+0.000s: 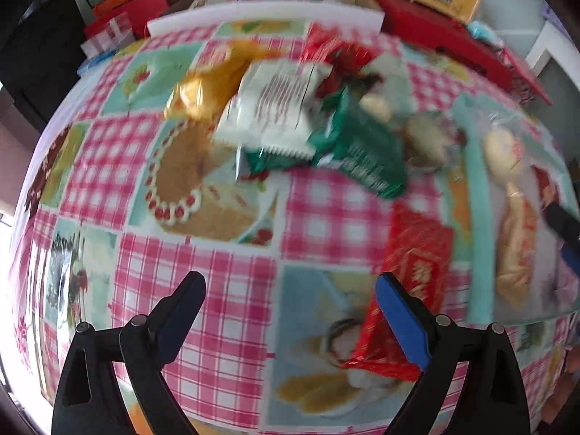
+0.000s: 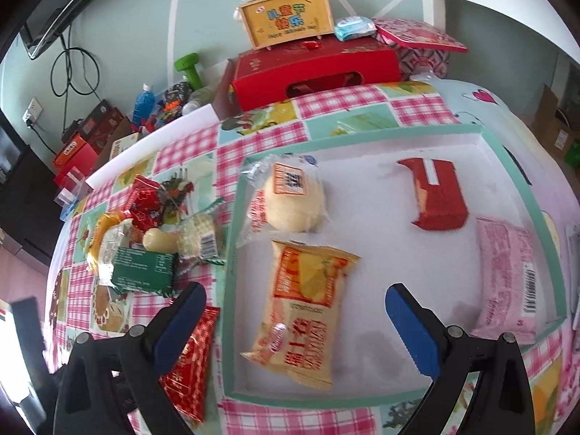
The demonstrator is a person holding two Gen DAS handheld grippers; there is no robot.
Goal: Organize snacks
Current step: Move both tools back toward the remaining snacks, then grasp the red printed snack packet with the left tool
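In the left wrist view, the left gripper stands wide open and empty over bare pink-checked patchwork tablecloth. A red foil snack packet with gold print lies at lower right, partly behind the right-hand finger. A loose heap of snack packets, yellow, white, green and red, sits at upper centre, with open cloth between it and the fingers.

In the right wrist view, the right gripper is also wide open, holding nothing, above the near edge of the shallow white tray with a mint-green rim. An orange-and-yellow snack bag lies between the fingers on the tray floor. A round pale bun in clear wrap, a red wafer pack and a pink packet lie apart, with free white floor at centre.
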